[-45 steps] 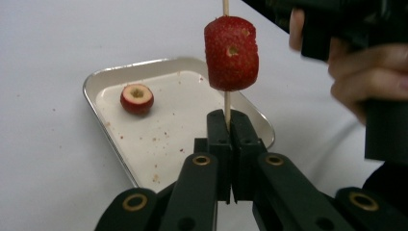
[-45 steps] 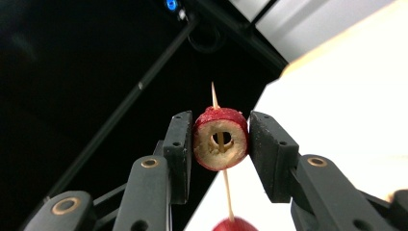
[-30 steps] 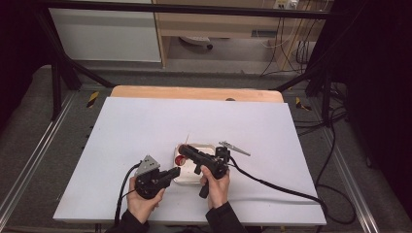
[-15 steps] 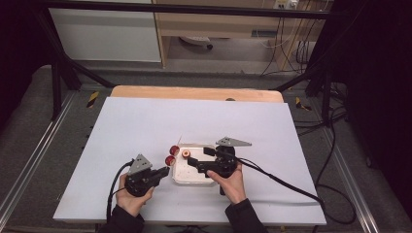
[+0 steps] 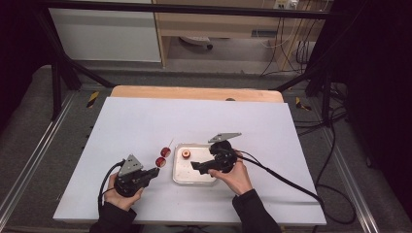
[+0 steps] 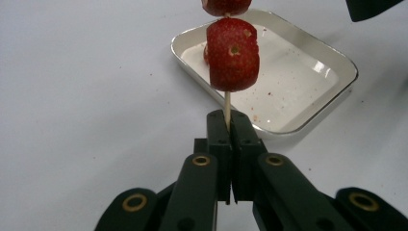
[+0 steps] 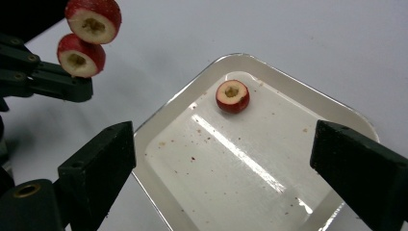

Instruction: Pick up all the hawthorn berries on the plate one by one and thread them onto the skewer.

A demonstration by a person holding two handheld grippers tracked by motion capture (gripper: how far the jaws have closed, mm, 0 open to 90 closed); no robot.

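Note:
My left gripper (image 6: 231, 122) is shut on the bottom end of a thin wooden skewer (image 6: 227, 102). Two red strawberry pieces (image 6: 233, 55) are threaded on the skewer, which points at the white tray (image 6: 298, 91). From above, the skewer's strawberries (image 5: 162, 158) hang just left of the tray (image 5: 187, 174). My left gripper (image 5: 155, 170) is below them. One cored strawberry piece (image 7: 232, 96) lies in the tray's far left corner (image 5: 186, 154). My right gripper (image 7: 221, 144) hovers over the tray (image 7: 231, 163). Its jaws have just been opening and hold nothing.
The tray sits on a white tabletop (image 5: 145, 121), with a wooden strip (image 5: 194, 93) at the far edge. A black cable (image 5: 286, 179) trails right from my right gripper (image 5: 195, 166). Red crumbs dot the tray floor.
The two hands have drawn apart. The left gripper went left with the skewer, and the right gripper shifted right over the tray with its jaws opened wide.

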